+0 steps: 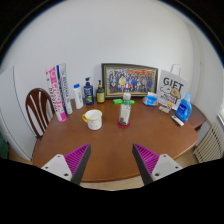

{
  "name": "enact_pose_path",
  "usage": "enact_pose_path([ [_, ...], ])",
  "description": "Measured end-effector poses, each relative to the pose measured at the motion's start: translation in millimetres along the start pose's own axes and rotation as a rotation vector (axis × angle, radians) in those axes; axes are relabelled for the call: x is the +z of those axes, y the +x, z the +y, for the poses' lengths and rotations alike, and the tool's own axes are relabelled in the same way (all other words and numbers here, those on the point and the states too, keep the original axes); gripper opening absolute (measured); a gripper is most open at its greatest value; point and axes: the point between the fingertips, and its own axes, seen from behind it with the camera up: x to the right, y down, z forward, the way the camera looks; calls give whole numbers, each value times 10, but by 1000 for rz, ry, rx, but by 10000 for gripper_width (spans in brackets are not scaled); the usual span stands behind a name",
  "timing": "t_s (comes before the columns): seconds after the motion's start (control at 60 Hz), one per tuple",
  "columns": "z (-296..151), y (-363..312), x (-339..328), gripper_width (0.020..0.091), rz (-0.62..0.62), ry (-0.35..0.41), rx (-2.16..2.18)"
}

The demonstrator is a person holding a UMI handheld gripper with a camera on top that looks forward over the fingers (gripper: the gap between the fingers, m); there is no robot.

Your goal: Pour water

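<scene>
Cup (93, 119) beside bottle (124, 113) on table (110, 150) — gripper (111, 160) spread, empty, well short — picture frame (129, 79) behind.

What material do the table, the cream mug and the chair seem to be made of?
Table: likely wood, brown with a slight sheen and a rounded edge.
Cream mug: probably ceramic, smooth and opaque with a handle.
Chair: dark wood, by its curved brown back.
The tongs are open and hold nothing.

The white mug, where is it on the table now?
In the gripper view, the white mug stands on the round table, beyond the open gripper and left of the small bottle, with the books behind it.
</scene>
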Motion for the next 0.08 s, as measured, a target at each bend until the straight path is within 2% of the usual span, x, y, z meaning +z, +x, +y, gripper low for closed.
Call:
enact_pose_path([
  [0.083, 70, 95, -99, 856, 19, 2, -7],
])
